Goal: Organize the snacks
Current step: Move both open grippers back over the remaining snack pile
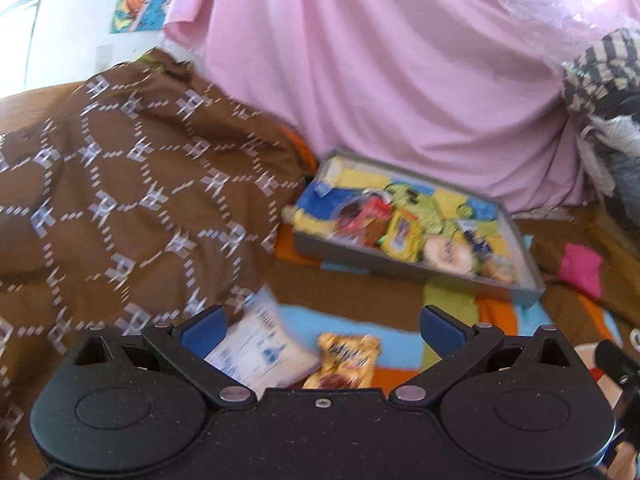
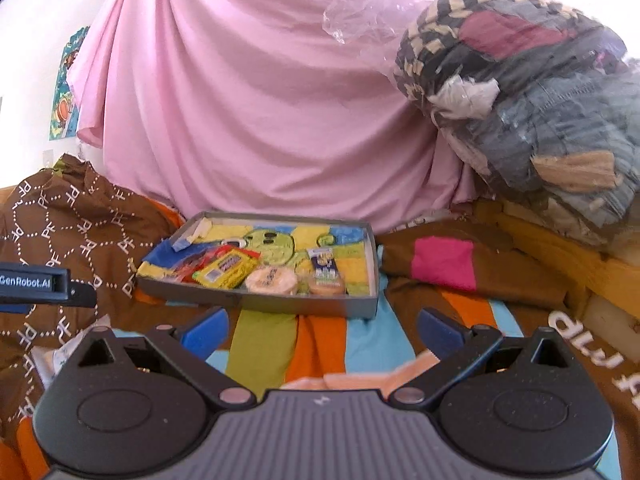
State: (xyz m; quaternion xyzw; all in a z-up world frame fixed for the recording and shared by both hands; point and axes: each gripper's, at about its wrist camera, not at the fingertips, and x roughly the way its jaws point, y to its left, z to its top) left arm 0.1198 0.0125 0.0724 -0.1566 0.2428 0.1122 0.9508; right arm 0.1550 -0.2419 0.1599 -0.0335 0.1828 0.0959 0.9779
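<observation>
From the left wrist, a striped blanket (image 1: pixel 360 320) lies below pink drapery. Your left gripper (image 1: pixel 320 328) is spread wide, empty, above a white packet (image 1: pixel 260 352) and a yellow packet (image 1: pixel 348 360). Pick one, centre it between the pads, then close.

From the right wrist, the grey tray (image 2: pixel 304 304) already holds snacks; your right gripper (image 2: pixel 322 330) hangs released, empty. Keep it clear.

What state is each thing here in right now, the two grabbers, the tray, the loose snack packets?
left gripper: jaws wide open, holding nothing.
right gripper: jaws wide open, holding nothing.
grey tray: uncovered, several snacks lying inside.
white packet: outside the tray, lying on the blanket between the left jaws.
yellow packet: outside the tray, lying beside the white packet.
</observation>
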